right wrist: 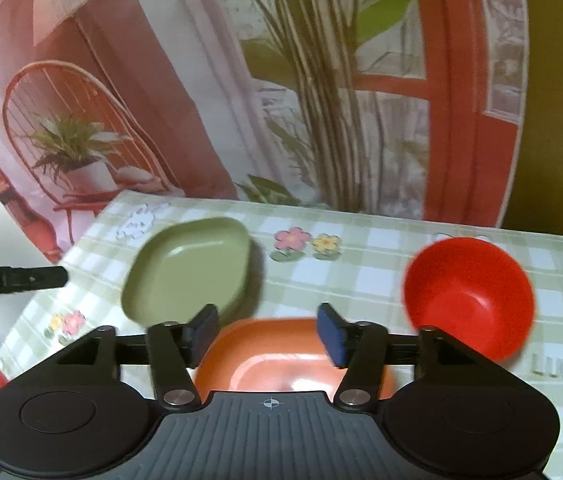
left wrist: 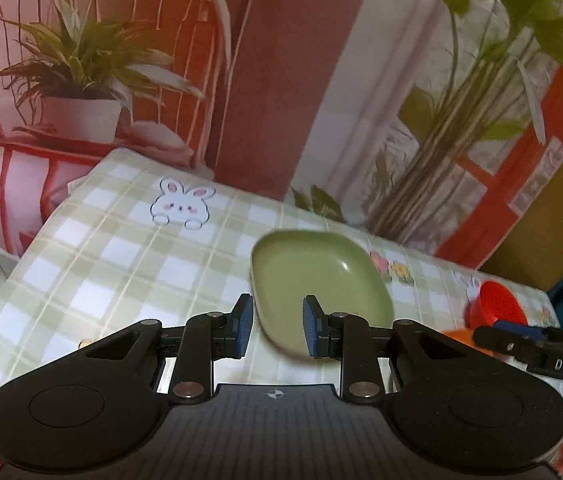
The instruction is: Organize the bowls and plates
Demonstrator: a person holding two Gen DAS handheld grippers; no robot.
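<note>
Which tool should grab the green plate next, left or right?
Left. The left tool hangs open right over the green plate, nothing held. The right tool sits open above the orange plate.

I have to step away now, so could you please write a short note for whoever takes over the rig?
Left gripper: open, nothing held, above the near edge of the green plate.
Right gripper: open, nothing held, above the orange plate.
Red bowl stands alone to the right on the checked tablecloth.
Done: nothing is stacked yet.
Left: all three dishes lie apart and probably still need grouping.
</note>
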